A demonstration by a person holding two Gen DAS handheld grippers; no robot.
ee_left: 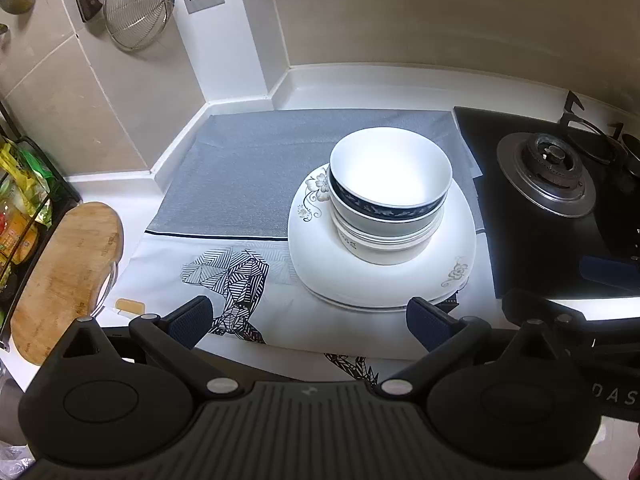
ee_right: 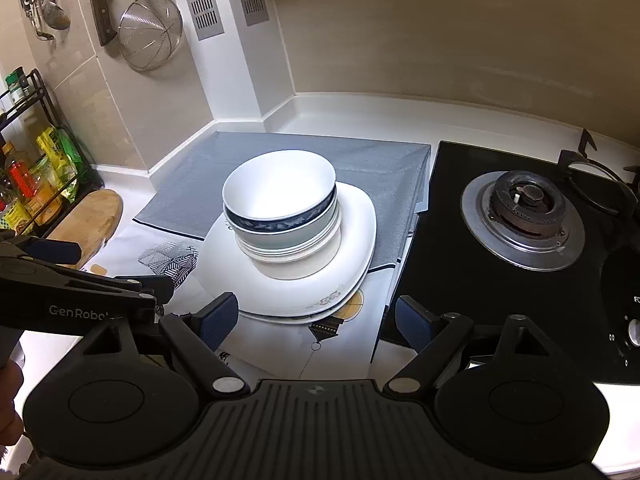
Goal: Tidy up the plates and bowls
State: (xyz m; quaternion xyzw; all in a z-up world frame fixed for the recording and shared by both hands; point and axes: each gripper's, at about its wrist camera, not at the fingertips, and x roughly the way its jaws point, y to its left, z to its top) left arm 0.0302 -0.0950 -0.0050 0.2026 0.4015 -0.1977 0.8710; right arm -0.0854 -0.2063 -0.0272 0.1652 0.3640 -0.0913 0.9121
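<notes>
A stack of bowls, the top bowl (ee_left: 390, 176) (ee_right: 280, 192) white with a navy band, stands on stacked white square plates (ee_left: 320, 268) (ee_right: 360, 248) with flower prints. My left gripper (ee_left: 310, 322) is open and holds nothing; it hangs in front of the plates' near edge, slightly to their left. My right gripper (ee_right: 316, 322) is open and bare too, its fingers just short of the plates' front corner. Each gripper shows in the other's view: the left gripper (ee_right: 112, 268) at the left, the right gripper (ee_left: 564, 288) at the right. Neither touches the dishes.
The dishes rest on a grey mat (ee_left: 248, 176) and a printed paper sheet (ee_left: 168, 268) on the white counter. A black gas hob (ee_right: 520, 208) lies right of them. A wooden board (ee_left: 64, 276) and a bottle rack (ee_right: 36, 184) are left; a strainer (ee_right: 150, 36) and cleaver hang on the wall.
</notes>
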